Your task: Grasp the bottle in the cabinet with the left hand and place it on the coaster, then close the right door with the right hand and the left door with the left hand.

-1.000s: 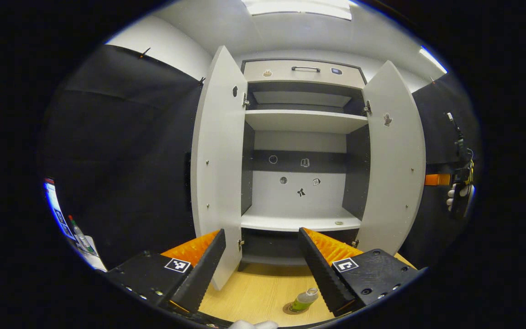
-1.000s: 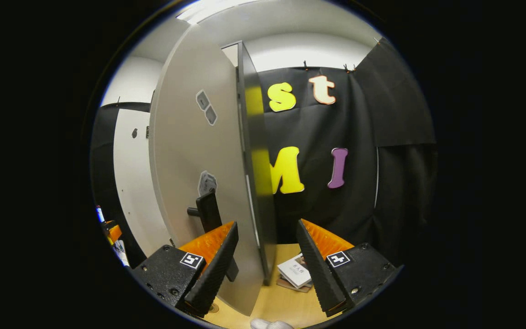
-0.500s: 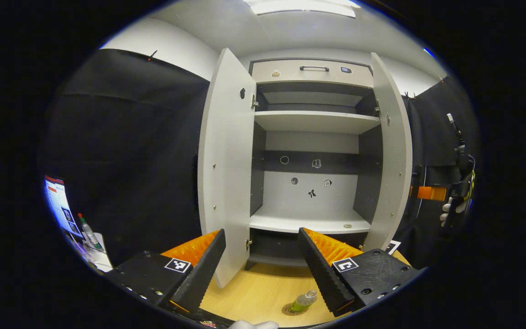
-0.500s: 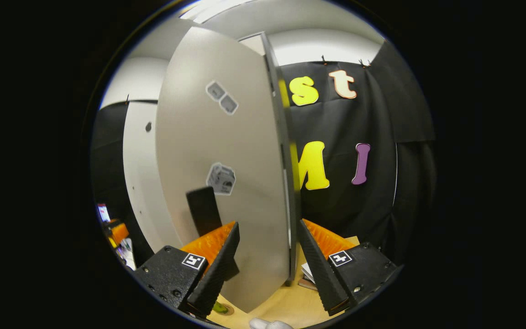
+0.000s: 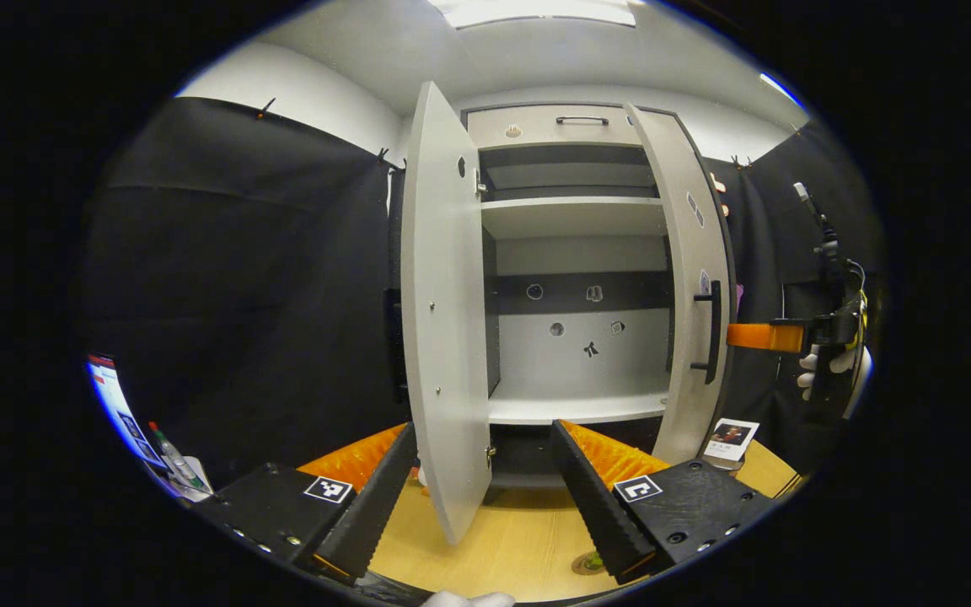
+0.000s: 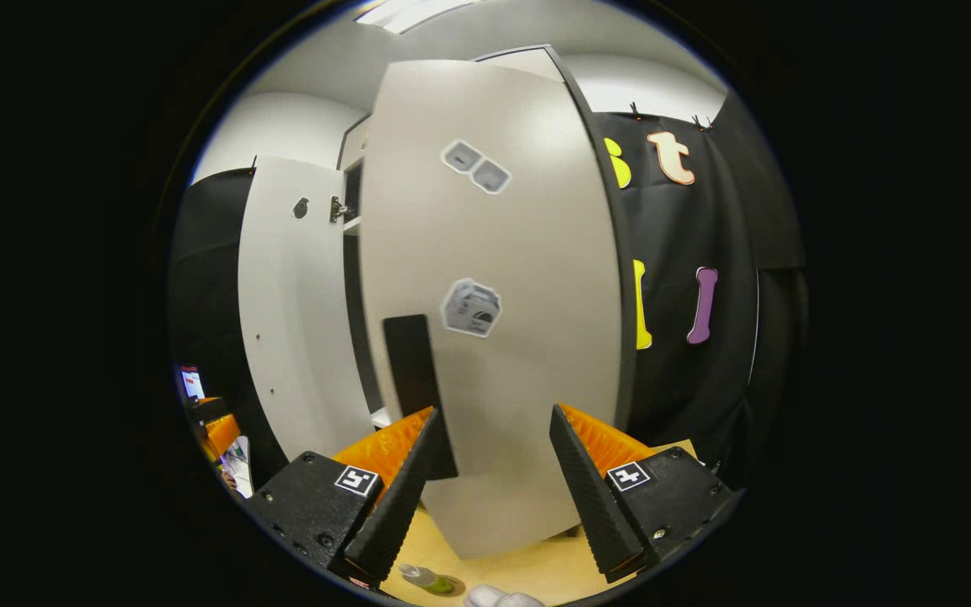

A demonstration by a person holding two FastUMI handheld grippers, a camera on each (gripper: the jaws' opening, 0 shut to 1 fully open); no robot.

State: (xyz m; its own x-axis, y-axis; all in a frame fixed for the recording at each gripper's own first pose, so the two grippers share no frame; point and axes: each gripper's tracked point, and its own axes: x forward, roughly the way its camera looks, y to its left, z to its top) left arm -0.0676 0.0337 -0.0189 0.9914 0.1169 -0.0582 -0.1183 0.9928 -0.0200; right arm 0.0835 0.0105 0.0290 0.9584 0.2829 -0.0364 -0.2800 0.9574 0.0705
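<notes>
Your bottle (image 6: 426,578) lies on the coaster (image 5: 588,562) at the worktop's (image 5: 502,548) front edge, the right door (image 6: 494,295) stands part closed before your right tongs (image 6: 492,472), the left door (image 5: 445,320) open, and both tongs (image 5: 484,480) gape empty.
</notes>
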